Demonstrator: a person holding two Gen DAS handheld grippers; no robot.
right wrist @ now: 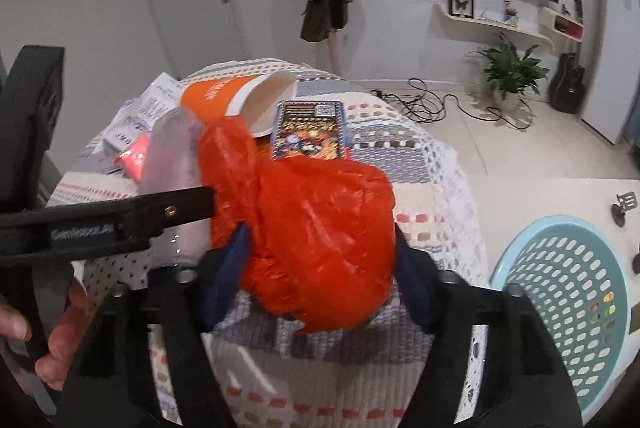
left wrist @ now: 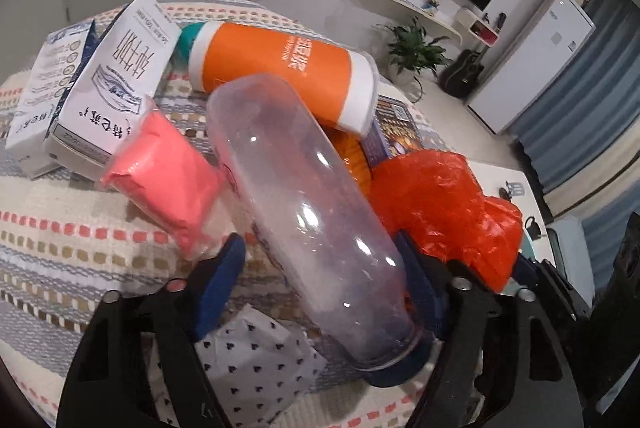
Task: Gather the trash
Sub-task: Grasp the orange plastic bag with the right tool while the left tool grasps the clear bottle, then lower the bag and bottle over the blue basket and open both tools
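My left gripper (left wrist: 320,256) is shut on a clear plastic bottle (left wrist: 304,203), held slantwise above the table; the bottle also shows in the right wrist view (right wrist: 172,147). My right gripper (right wrist: 320,244) is shut on a crumpled orange-red plastic bag (right wrist: 316,236), which also shows in the left wrist view (left wrist: 444,211). On the tablecloth lie a pink packet (left wrist: 164,171), an orange paper cup on its side (left wrist: 280,71), white cartons (left wrist: 116,79), a printed snack box (right wrist: 310,129) and a dotted white wrapper (left wrist: 256,360).
A light blue perforated basket (right wrist: 568,304) stands on the floor to the right of the table. The woven patterned tablecloth (left wrist: 60,244) covers the table. Farther off are a potted plant (right wrist: 512,71), floor cables, a guitar and a fridge (left wrist: 532,59).
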